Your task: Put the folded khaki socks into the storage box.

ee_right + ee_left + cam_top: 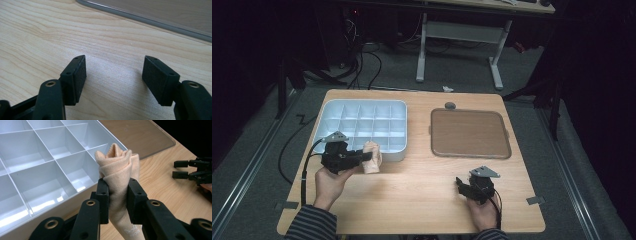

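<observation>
Both left gripper (117,195) pads pinch rolled cloth (117,167).

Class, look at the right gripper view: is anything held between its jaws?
No: the right gripper stands open, with bare wooden table between its pads.

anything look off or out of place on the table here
Nothing stands out. The left gripper holds a rolled peach cloth upright beside the white divided tray, whose compartments look empty. The clear lid lies flat to the tray's right. The right gripper rests open over bare wood.
</observation>
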Available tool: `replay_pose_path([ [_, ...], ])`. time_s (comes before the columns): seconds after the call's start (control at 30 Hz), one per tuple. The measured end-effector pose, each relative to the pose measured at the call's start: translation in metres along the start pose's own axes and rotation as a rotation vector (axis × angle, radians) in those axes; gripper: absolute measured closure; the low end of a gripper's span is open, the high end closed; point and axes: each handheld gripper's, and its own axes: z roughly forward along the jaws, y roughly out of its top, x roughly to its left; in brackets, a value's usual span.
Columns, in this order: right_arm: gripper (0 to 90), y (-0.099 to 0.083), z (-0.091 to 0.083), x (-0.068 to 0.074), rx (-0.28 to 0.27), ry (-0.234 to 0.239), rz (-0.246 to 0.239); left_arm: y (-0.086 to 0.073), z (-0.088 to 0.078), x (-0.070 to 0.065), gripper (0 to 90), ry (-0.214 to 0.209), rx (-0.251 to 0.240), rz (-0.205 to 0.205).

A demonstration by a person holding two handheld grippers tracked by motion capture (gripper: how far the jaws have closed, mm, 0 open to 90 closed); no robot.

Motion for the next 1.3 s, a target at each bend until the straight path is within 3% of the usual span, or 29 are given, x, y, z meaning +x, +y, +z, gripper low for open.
replay_pose_path([
  [0.57, 36.2, 0.0, 0.0, 0.0, 0.0, 0.0, 0.0, 0.021, 0.001, 0.006, 74.7, 0.029, 0.006, 0.025],
  [1.3, 36.1, 0.0, 0.0, 0.0, 0.0, 0.0, 0.0, 0.031, 0.004, 0.026, 74.7, 0.064, 0.009, -0.008],
])
